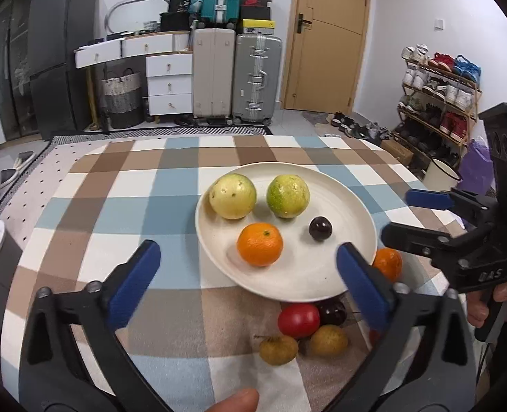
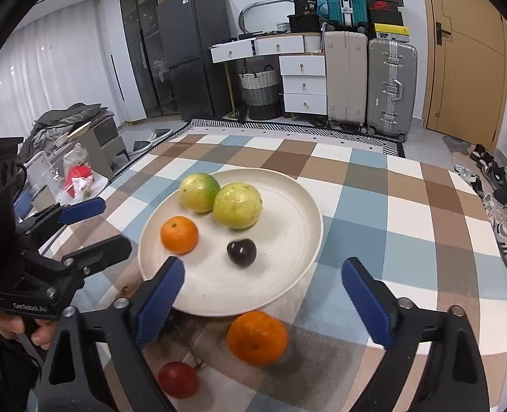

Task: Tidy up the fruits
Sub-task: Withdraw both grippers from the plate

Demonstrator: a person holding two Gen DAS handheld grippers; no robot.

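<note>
A white plate (image 1: pixel 339 274) (image 2: pixel 287 274) on the checked tablecloth holds two yellow-green fruits (image 1: pixel 233 196) (image 1: pixel 287 196), an orange (image 1: pixel 260 244) (image 2: pixel 179 234) and a dark plum (image 1: pixel 320 228) (image 2: pixel 242 252). On the cloth near the plate lie another orange (image 1: pixel 389 263) (image 2: pixel 257 338), a red fruit (image 1: pixel 298 320) (image 2: pixel 178 379), a dark fruit (image 1: pixel 332 311) and two small brown fruits (image 1: pixel 279 349) (image 1: pixel 329 340). My left gripper (image 1: pixel 248 285) is open and empty over the plate's near edge. My right gripper (image 2: pixel 274 305) (image 1: pixel 401 216) is open and empty, with the loose orange between its fingers.
The checked tablecloth (image 1: pixel 133 189) covers a low table. Behind it stand suitcases (image 1: pixel 236 79), white drawers (image 1: pixel 169 82), a dark fridge (image 1: pixel 61 51) and a wooden door (image 1: pixel 325 34). A shoe rack (image 1: pixel 438 103) is at the right.
</note>
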